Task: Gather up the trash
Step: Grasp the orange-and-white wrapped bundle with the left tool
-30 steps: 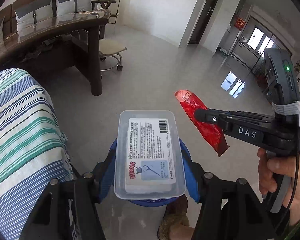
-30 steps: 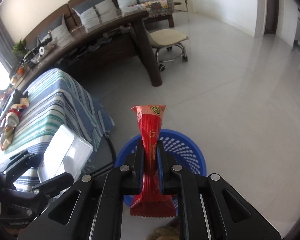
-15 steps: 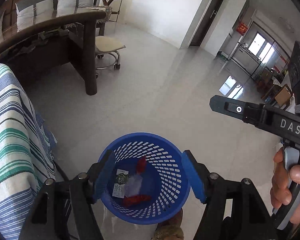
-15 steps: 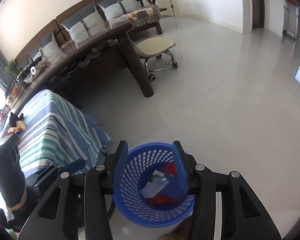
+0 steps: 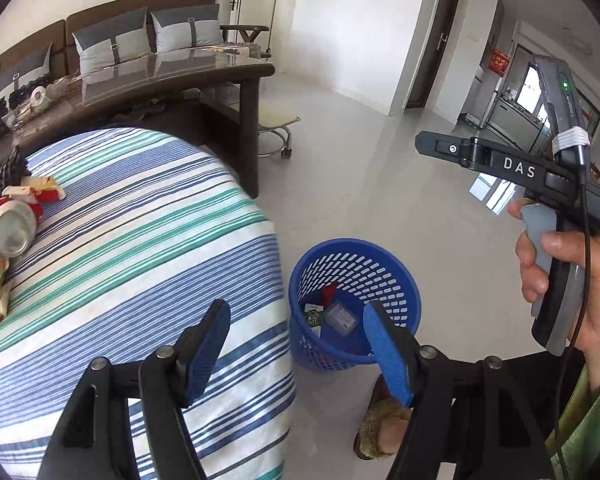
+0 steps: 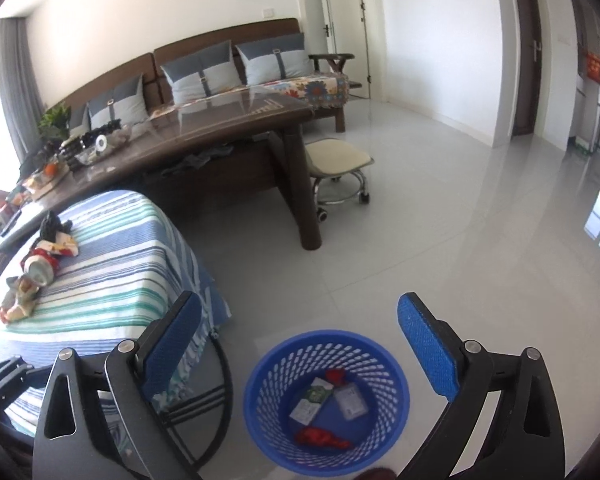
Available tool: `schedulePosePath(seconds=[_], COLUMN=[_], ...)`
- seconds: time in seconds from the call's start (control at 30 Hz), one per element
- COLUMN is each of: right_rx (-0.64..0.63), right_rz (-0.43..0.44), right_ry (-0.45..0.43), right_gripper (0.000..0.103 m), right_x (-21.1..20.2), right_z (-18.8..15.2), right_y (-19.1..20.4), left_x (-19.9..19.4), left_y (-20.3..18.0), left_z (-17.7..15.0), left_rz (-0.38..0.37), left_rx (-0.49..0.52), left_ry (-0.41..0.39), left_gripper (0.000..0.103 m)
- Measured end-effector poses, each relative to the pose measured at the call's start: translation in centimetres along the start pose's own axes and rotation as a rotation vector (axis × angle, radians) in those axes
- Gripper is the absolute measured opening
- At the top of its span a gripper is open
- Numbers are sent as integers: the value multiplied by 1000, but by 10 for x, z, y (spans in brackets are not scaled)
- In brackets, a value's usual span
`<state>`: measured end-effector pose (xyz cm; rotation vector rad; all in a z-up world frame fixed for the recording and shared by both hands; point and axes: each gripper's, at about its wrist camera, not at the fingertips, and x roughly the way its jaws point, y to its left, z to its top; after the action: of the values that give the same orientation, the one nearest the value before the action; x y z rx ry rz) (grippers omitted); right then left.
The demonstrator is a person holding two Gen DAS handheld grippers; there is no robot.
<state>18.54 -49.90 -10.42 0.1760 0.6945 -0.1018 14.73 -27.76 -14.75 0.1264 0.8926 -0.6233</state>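
Blue basket [image 6: 326,404] already holds several scraps; both tongs, left [image 5: 296,350] and right [image 6: 300,350], gape empty, right's just spread; can [image 5: 10,228] and wrappers [image 6: 20,300] remain on the bench [image 5: 140,240].

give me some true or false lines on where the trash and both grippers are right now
1. The blue basket stands on the floor. True.
2. The right gripper grips a red wrapper. False: its jaws are open and empty, and the wrapper lies in the basket.
3. A crushed can lies on the striped cloth. True.
4. The basket is empty. False: a clear plastic box and packets lie inside.
5. The left gripper holds nothing. True.
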Motion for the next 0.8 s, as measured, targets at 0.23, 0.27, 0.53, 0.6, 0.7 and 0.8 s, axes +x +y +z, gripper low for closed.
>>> schedulePosePath(seconds=[0.23, 0.27, 0.53, 0.6, 0.7, 0.8], right_rx=[-191, -215, -385, -420, -462, -471], right_rz=[144, 164, 328, 337, 338, 326], right_ry=[37, 47, 148, 171, 205, 231], right_gripper=[100, 100, 100, 100, 100, 100], right_x=[1, 2, 1, 6, 18, 29], right_z=[-39, -45, -99, -106, -110, -114], right_y=[112, 128, 258, 285, 315, 329], left_x=[-60, -67, -111, -116, -118, -117], left_y=[95, 109, 195, 205, 224, 228], left_z=[-61, -67, -103, -110, -117, -118], left_rz=[185, 208, 354, 369, 373, 386], left_rx=[-130, -151, -248, -272, -296, -274], left_ry=[0, -4, -12, -4, -5, 8], left_gripper=[71, 71, 71, 71, 71, 71])
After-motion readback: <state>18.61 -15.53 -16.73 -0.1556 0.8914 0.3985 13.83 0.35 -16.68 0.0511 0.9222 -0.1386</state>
